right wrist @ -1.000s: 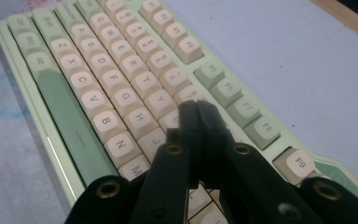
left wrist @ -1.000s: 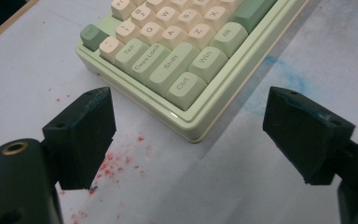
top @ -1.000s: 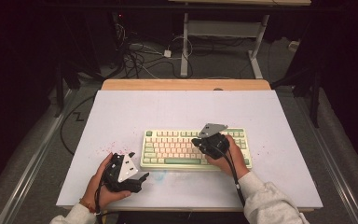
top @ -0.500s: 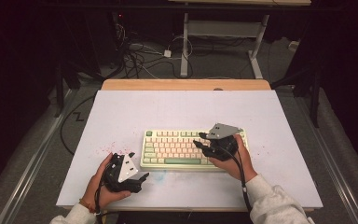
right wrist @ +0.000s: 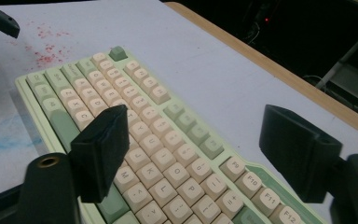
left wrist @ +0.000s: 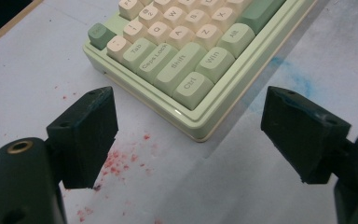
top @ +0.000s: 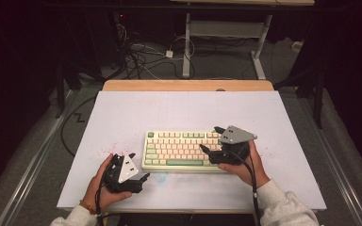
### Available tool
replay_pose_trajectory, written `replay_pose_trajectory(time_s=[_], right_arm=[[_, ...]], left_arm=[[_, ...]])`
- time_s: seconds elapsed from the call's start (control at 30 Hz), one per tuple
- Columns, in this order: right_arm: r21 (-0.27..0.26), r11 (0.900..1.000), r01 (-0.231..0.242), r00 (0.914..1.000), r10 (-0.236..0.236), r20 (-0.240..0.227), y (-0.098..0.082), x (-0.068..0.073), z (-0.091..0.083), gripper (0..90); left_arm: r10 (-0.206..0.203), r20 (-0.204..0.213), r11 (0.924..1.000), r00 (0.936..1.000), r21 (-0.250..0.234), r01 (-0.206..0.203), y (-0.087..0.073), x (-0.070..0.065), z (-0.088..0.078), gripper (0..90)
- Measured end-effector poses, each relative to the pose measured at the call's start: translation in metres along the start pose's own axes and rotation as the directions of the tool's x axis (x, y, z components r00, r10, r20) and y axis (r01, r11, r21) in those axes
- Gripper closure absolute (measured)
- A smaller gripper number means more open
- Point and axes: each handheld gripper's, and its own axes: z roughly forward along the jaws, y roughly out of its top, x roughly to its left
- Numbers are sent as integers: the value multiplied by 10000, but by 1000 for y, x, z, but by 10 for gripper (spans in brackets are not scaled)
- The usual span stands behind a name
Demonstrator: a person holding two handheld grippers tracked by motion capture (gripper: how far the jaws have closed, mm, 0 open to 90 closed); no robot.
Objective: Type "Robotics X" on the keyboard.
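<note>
A pale green keyboard (top: 181,149) with cream and green keys lies flat on the white table (top: 179,110), near its front. My right gripper (top: 211,139) hovers over the keyboard's right end. Its jaws have just been opening and now stand wide apart with nothing between them. In the right gripper view that gripper (right wrist: 198,121) looks along the rows of keys (right wrist: 154,140). My left gripper (top: 140,166) rests on the table just left of the keyboard, open. In the left gripper view its jaws (left wrist: 189,100) frame the keyboard's near left corner (left wrist: 191,88) without touching it.
Red specks (top: 111,148) dot the table left of the keyboard, and a faint blue smear (left wrist: 289,79) lies in front of it. A wooden edge (top: 188,85) runs along the table's far side. Cables (top: 141,61) and a desk frame (top: 221,33) stand on the floor beyond.
My right gripper has lifted and drifted right over the keyboard's right end, and its jaws went from shut to wide open. The left gripper has stayed put.
</note>
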Motion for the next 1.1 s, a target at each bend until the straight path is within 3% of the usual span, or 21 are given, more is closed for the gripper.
replay_pose_trajectory(time_s=[0.13,0.23,0.67,0.93,1.03,1.1], right_arm=[[12,10000,-12,9999,11,131,-4,1,-9,224],[-77,10000,56,9996,-54,272,-8,1,-17,228],[-83,10000,-53,9982,58,598,-36,-3,-42,228],[319,9994,166,9943,-198,1044,-51,-1,-52,227],[302,9993,204,9929,-238,1168,-56,-1,-57,226],[298,9994,147,9928,-182,1186,-59,-2,-60,227]], left_arm=[[-281,125,9990,9995,-352,285,1,2,-5,177],[-547,-35,9975,9985,-459,545,3,5,-8,213],[-864,-118,9933,9962,-777,853,6,9,-15,261],[-987,159,9925,9950,-707,996,10,12,-16,425],[-1101,393,9921,9931,-559,1122,11,14,-15,529],[-838,767,9952,9935,-444,873,13,14,-15,631]])
